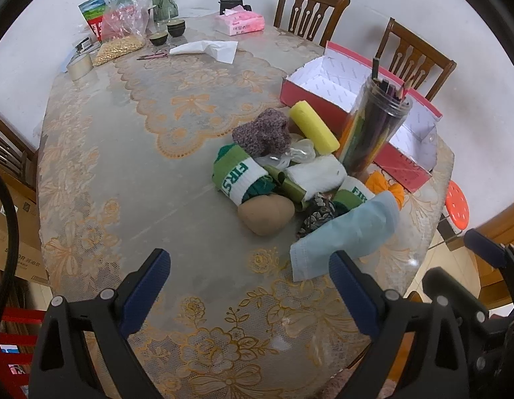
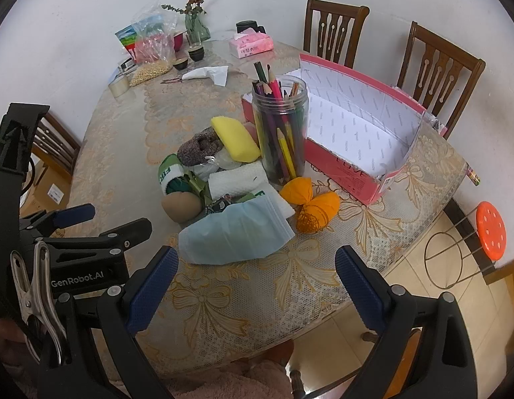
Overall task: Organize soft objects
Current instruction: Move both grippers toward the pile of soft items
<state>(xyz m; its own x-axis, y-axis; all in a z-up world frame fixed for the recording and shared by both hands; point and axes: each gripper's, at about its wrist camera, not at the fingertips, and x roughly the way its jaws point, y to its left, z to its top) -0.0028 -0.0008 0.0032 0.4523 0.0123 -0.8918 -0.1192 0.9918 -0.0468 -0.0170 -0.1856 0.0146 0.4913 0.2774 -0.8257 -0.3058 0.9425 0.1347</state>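
Note:
A heap of soft things lies on the table: a blue face mask (image 1: 343, 236) (image 2: 237, 236), a yellow sponge (image 1: 313, 126) (image 2: 235, 138), a purple knitted slipper (image 1: 262, 133) (image 2: 198, 146), green-and-white socks (image 1: 240, 174) (image 2: 169, 173), a white cloth roll (image 1: 317, 173) (image 2: 237, 178), a tan pouch (image 1: 267, 214) (image 2: 182, 206) and orange yarn (image 2: 310, 209). An open pink box (image 1: 356, 99) (image 2: 363, 133) stands behind. My left gripper (image 1: 250, 279) is open and empty, just before the mask. My right gripper (image 2: 257, 276) is open and empty, near the mask.
A clear jar of coloured pencils (image 1: 373, 129) (image 2: 282, 126) stands between heap and box. Far end holds a tissue pack (image 1: 240, 23), bowls (image 1: 167, 31), a vase (image 1: 164, 3), bags and tape (image 1: 79, 65). Chairs (image 2: 436, 69) and an orange stool (image 2: 489, 229) are at right.

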